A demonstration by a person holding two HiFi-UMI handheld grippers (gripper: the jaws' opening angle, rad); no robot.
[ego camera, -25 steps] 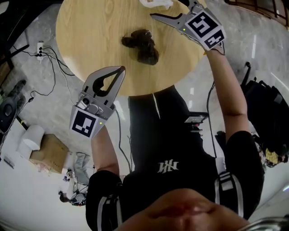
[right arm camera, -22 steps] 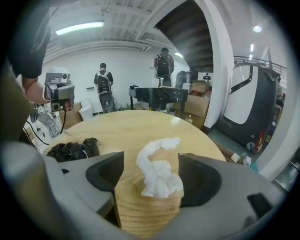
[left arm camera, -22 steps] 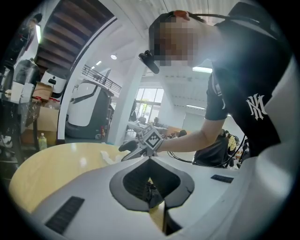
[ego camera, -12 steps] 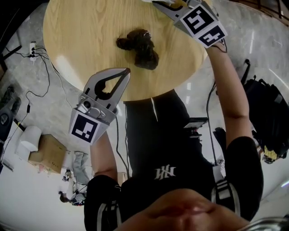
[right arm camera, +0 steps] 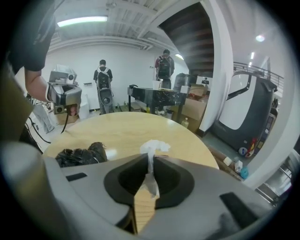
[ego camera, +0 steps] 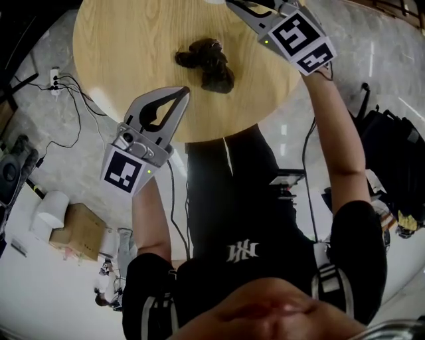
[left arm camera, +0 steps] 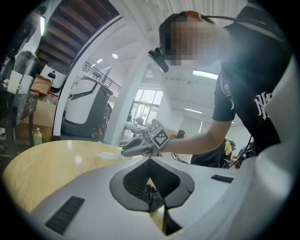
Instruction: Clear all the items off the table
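Observation:
A round wooden table point(ego camera: 126, 46) carries a dark crumpled cloth point(ego camera: 207, 61), which also shows in the right gripper view point(right arm camera: 79, 157). My right gripper point(ego camera: 232, 5) reaches over the table's far side. Its jaws have just been closing and now pinch a white crumpled tissue point(right arm camera: 153, 146) that stands up between them point(right arm camera: 149, 180). In the head view the tissue is cut off by the top edge. My left gripper point(ego camera: 182, 94) hovers at the table's near edge, shut and empty, pointing towards the cloth point(left arm camera: 151, 196). From there the right gripper point(left arm camera: 129, 150) shows next to the tissue point(left arm camera: 110, 154).
Cables and a power strip point(ego camera: 56, 73) lie on the floor left of the table, with a cardboard box point(ego camera: 73, 222) and a white roll point(ego camera: 50, 206) nearer me. A black bag point(ego camera: 392, 153) sits on the right. Two people point(right arm camera: 103, 77) stand far beyond the table.
The right gripper's jaws have closed onto the white tissue at the table's far side. The left gripper has stayed at the near edge, shut.

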